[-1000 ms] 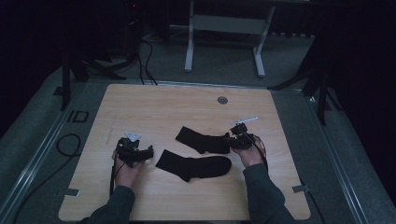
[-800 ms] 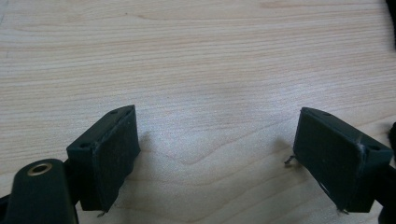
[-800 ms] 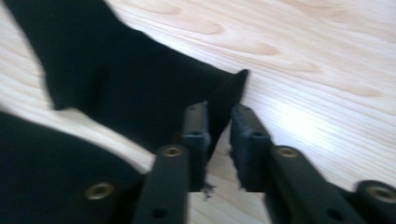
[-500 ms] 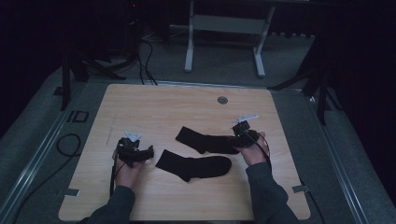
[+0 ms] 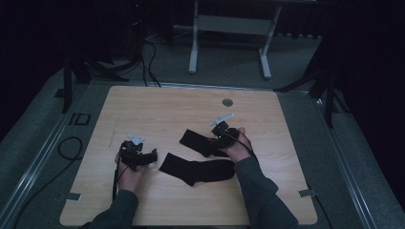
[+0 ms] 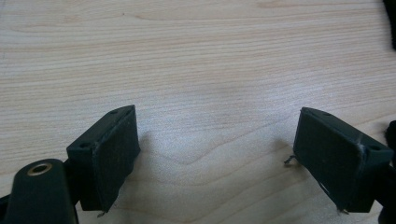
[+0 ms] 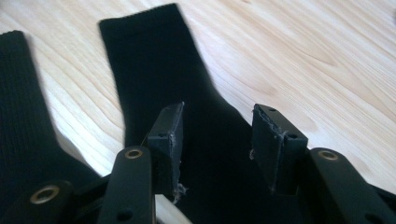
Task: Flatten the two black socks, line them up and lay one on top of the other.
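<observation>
We see a light wooden table (image 5: 167, 109) with two black socks lying on it, and a person's forearms coming in from the near edge, each hand holding a gripper. The left gripper (image 5: 138, 155) rests low over bare wood near the table's left side, and in its own view its jaws stand wide apart with nothing but wood grain between them. The right gripper (image 5: 220, 133) sits at the farther sock (image 5: 198, 142), and in the right gripper view (image 7: 217, 135) its jaws are partly parted, straddling the black knit of that sock (image 7: 154, 70) without pinching it that we can make out. The nearer sock (image 5: 196, 169) lies flat just in front of the other, close beside it, its ribbed fabric showing at the left edge of the right gripper view (image 7: 23, 116). On the grey floor mat to the table's left we can read the letters "ID" (image 5: 79, 119). A small round grommet (image 5: 228, 102) sits in the tabletop near its far edge.
</observation>
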The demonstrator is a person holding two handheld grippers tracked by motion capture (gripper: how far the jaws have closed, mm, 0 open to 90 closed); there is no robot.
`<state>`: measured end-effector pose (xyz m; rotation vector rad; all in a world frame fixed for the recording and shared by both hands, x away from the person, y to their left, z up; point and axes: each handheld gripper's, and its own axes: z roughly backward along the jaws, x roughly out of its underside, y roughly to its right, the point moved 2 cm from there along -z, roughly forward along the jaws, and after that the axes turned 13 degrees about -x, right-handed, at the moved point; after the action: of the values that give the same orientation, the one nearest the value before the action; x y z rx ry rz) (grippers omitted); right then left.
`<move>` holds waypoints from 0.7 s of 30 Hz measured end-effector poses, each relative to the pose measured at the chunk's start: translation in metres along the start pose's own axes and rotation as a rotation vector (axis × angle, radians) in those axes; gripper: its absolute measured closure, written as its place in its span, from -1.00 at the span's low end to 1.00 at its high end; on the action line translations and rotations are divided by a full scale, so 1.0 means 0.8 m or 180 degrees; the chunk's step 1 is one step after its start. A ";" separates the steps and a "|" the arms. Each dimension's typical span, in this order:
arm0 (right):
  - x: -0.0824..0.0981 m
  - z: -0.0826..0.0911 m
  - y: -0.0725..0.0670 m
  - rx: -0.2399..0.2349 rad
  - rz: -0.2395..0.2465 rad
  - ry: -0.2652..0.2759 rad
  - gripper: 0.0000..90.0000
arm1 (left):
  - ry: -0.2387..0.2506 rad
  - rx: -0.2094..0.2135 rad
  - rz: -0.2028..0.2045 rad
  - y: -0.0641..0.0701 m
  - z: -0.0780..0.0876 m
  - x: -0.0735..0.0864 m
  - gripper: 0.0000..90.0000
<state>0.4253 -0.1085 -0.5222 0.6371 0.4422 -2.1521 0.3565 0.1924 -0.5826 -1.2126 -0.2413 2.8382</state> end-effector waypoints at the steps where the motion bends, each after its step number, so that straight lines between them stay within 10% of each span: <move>1: -0.004 -0.006 -0.002 -0.0021 0.0028 -0.0028 0.19 | -0.0001 0.0000 -0.0002 0.000 0.000 0.000 -0.67; 10: -0.027 -0.049 -0.017 -0.0208 0.0191 -0.0191 0.15 | -0.0001 0.0000 -0.0001 0.000 0.000 0.000 -0.67; 21: -0.026 -0.075 -0.008 -0.0342 0.0025 -0.0248 0.08 | 0.0000 0.0000 0.0001 0.000 0.000 0.000 -0.67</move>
<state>0.4488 -0.0611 -0.5579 0.4927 0.5084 -2.1219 0.3565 0.1923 -0.5826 -1.2128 -0.2411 2.8385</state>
